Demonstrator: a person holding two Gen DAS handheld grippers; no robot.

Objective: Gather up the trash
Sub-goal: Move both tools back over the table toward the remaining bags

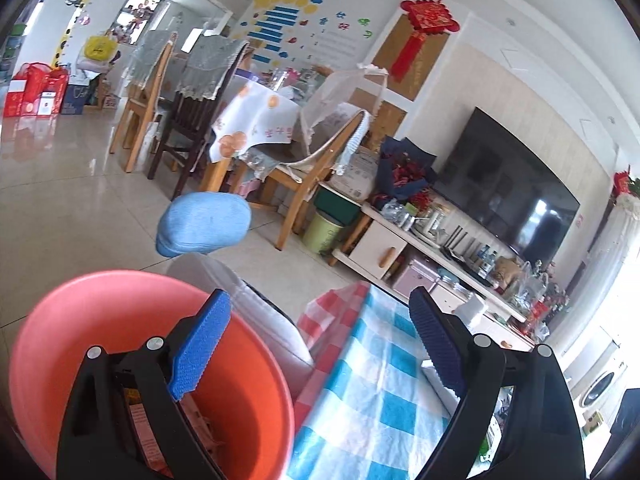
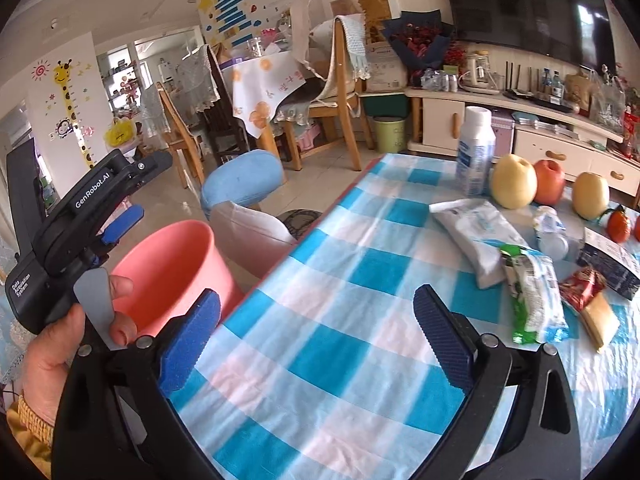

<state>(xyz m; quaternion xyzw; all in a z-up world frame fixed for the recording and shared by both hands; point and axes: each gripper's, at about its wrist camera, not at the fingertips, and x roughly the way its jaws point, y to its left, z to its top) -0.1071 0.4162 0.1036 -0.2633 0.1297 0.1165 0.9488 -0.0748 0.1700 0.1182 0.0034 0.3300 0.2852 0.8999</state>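
A pink bin (image 1: 100, 320) (image 2: 176, 264) stands beside the left edge of the checked table (image 2: 328, 320), with some wrappers (image 1: 148, 432) inside. My left gripper (image 1: 320, 340) is open and empty above the bin's rim and the table edge; it also shows in the right wrist view (image 2: 120, 224). My right gripper (image 2: 320, 332) is open and empty over the table. Trash lies to its right: a green and white wrapper (image 2: 534, 292), a white wipes pack (image 2: 476, 236), a red wrapper (image 2: 580, 286) and a crumpled plastic piece (image 2: 554, 232).
A white bottle (image 2: 476, 152), two pears (image 2: 514, 182), an apple (image 2: 550, 182), small oranges (image 2: 618, 224) and a dark box (image 2: 612, 260) sit at the table's far side. A blue-backed chair (image 2: 244, 184) stands behind the bin. A TV cabinet (image 2: 520, 120) is beyond.
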